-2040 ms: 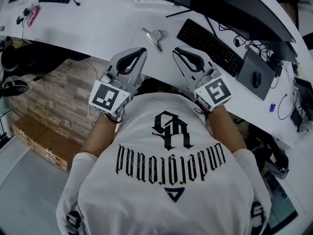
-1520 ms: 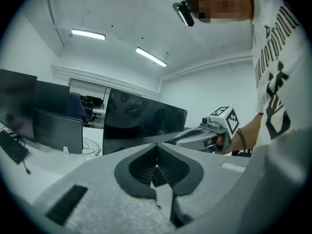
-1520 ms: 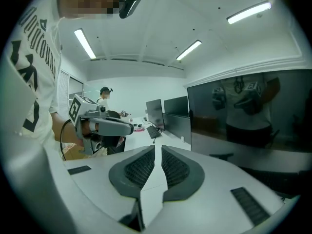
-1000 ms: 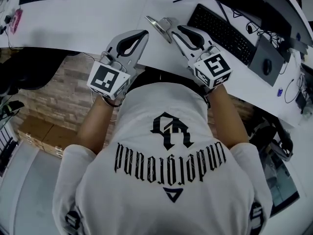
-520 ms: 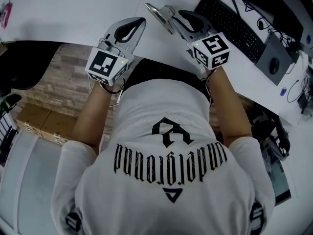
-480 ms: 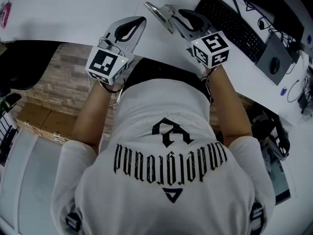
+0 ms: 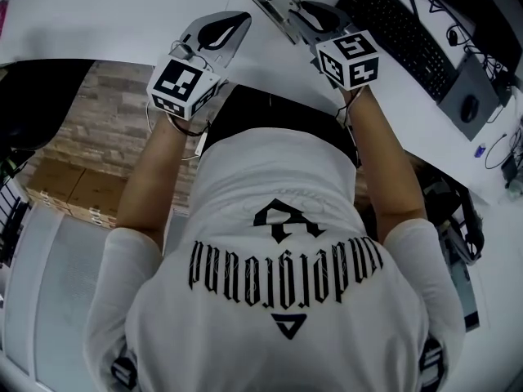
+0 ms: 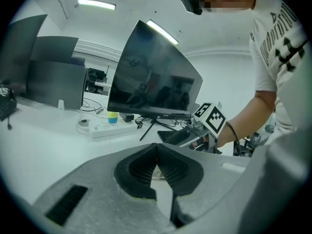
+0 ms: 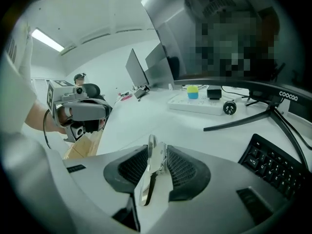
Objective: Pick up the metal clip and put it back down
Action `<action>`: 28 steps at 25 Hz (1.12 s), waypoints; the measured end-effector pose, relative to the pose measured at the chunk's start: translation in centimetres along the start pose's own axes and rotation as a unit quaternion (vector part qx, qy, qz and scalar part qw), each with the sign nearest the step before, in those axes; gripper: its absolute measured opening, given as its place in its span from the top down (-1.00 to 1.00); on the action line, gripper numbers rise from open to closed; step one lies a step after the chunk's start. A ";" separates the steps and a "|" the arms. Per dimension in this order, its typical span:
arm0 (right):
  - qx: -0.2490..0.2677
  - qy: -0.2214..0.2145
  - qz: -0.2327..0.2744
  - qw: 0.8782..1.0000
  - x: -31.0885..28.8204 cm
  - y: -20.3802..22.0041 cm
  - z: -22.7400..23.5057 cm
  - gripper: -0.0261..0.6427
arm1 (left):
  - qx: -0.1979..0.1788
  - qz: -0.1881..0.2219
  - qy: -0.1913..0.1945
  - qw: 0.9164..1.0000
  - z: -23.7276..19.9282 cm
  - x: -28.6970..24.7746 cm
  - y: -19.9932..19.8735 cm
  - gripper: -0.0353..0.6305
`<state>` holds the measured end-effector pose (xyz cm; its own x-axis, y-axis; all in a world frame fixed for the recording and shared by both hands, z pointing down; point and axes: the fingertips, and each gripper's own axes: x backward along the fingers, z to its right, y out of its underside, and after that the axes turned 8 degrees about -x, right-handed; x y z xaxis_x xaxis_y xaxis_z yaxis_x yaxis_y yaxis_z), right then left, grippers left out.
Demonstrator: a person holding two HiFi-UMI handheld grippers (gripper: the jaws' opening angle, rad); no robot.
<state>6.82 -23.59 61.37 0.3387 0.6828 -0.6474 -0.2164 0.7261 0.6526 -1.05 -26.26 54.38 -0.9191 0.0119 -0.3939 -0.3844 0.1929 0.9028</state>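
1 shiny metal bulldog clip (image 9: 148, 184) btwn right gripper (image 9: 158, 149) jaws, spread wide; left gripper (image 8: 157, 149) closed, empty; 1 black keyboard (image 7: 402, 31) nearby.

The bench (image 7: 122, 11) is plain white. The metal clip (image 9: 152, 172) is shiny silver. The left claw (image 8: 157, 146) and right claw (image 9: 157, 149) are pale grey with black ribbed pads. Their marker cubes (image 7: 181, 86) are white with black square patterns. The keyboard (image 7: 409, 31) and monitor (image 8: 151, 77) are black. The shirt (image 7: 278, 333) is white with black lettering. The floor (image 7: 90, 129) shows a brown brick pattern. A small yellow-and-blue item sits on the white power strip (image 9: 195, 105).
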 end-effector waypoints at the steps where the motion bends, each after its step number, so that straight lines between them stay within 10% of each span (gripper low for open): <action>1: -0.001 0.002 -0.003 1.000 -0.3 0.3 0.3 0.61 | 0.001 -0.003 0.000 1.000 -0.1 -0.2 0.3 0.86; 28: -0.019 -0.023 -0.016 0.999 -2.8 2.0 -0.4 0.78 | 0.038 -0.020 -0.007 0.999 -0.4 -1.1 3.1 0.86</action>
<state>5.06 -24.01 64.32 0.3884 0.6546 -0.6486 -0.2388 0.7513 0.6152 -1.27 -26.06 57.69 -0.9018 0.0172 -0.4318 -0.4118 0.2683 0.8709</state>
